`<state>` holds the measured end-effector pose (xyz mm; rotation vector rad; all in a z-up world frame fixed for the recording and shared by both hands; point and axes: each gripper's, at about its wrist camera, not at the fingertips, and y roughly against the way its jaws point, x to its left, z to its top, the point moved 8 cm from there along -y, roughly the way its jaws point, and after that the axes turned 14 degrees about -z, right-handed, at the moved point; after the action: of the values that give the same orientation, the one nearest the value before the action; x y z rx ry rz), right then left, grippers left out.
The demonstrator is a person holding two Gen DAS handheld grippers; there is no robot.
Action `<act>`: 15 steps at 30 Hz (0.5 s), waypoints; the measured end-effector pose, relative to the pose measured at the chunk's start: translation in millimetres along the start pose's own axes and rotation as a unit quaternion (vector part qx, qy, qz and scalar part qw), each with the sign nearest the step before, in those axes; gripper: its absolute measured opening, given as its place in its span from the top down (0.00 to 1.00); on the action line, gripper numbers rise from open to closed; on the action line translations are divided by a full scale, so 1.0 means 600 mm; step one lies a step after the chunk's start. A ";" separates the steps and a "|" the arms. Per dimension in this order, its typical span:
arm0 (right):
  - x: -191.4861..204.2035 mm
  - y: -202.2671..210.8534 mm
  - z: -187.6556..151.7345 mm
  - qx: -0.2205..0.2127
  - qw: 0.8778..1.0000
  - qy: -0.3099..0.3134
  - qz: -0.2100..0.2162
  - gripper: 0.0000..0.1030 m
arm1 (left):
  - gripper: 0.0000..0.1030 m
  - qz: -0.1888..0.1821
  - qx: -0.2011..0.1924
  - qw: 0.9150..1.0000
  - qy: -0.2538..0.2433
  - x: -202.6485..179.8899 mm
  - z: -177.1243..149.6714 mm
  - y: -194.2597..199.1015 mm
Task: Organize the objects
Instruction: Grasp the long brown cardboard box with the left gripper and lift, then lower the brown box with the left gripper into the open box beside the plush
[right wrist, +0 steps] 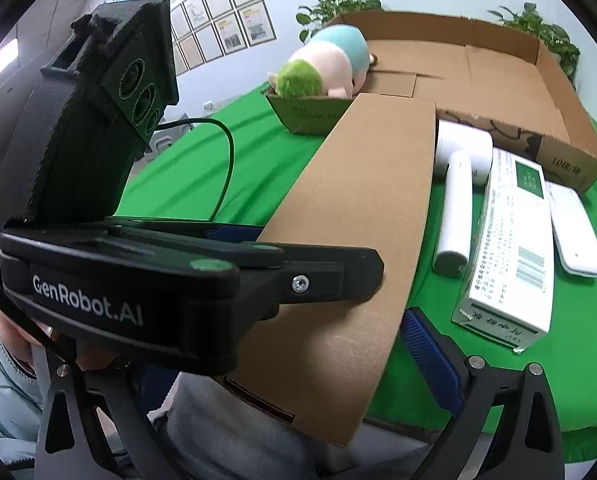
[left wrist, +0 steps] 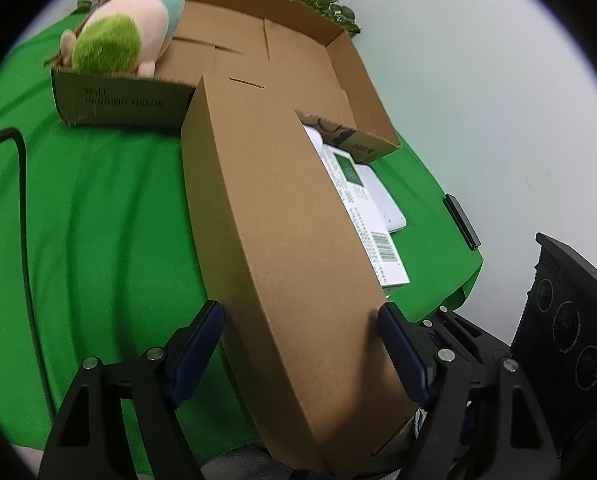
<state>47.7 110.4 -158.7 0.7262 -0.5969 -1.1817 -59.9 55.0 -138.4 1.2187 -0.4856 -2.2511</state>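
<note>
On the green cloth (left wrist: 98, 208):
Long carton (left wrist: 282, 248): lies lengthwise, far end against the open tray (right wrist: 570, 148).
Left gripper (left wrist: 298, 344): spread wide, carton between, right pad touching.
Right gripper (right wrist: 326, 332): state cannot be told.
Technique: both sides are squeezed evenly before lifting.

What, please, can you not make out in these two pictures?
- Right wrist view: the left gripper hides the right gripper's left finger, so its grip cannot be told.
- Left wrist view: whether the left pad presses the long box is unclear.
- Left wrist view: the long box hides most of the white carton.
- Right wrist view: the carton's print is too small to read.
</note>
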 end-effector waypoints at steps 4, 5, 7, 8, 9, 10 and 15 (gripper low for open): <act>0.002 0.022 0.012 -0.022 1.000 0.000 -0.001 0.02 | 0.23 0.004 -0.011 1.000 -0.014 -0.016 0.013 0.010; 0.002 0.026 0.015 -0.027 1.000 0.000 -0.002 0.02 | 0.23 0.004 -0.014 1.000 -0.018 -0.020 0.016 0.012; 0.001 0.036 0.022 -0.038 0.999 0.001 -0.005 0.02 | 0.23 0.005 -0.016 1.000 -0.023 -0.026 0.024 0.014; -0.001 0.040 0.026 -0.041 0.999 0.000 -0.006 0.02 | 0.23 0.005 -0.016 1.000 -0.026 -0.028 0.027 0.014; -0.002 0.040 0.029 -0.043 0.999 -0.001 -0.007 0.02 | 0.23 0.005 -0.016 0.999 -0.028 -0.031 0.031 0.014; -0.004 0.042 0.033 -0.046 0.999 -0.002 -0.008 0.02 | 0.23 0.004 -0.019 0.999 -0.034 -0.035 0.035 0.014; -0.014 0.063 0.058 -0.069 0.997 0.001 -0.018 0.02 | 0.23 0.002 -0.036 0.998 -0.054 -0.059 0.059 0.028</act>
<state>42.0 119.9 -107.8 0.6230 -0.4971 -1.2432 -68.9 65.2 -87.3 1.0641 -0.4432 -2.3179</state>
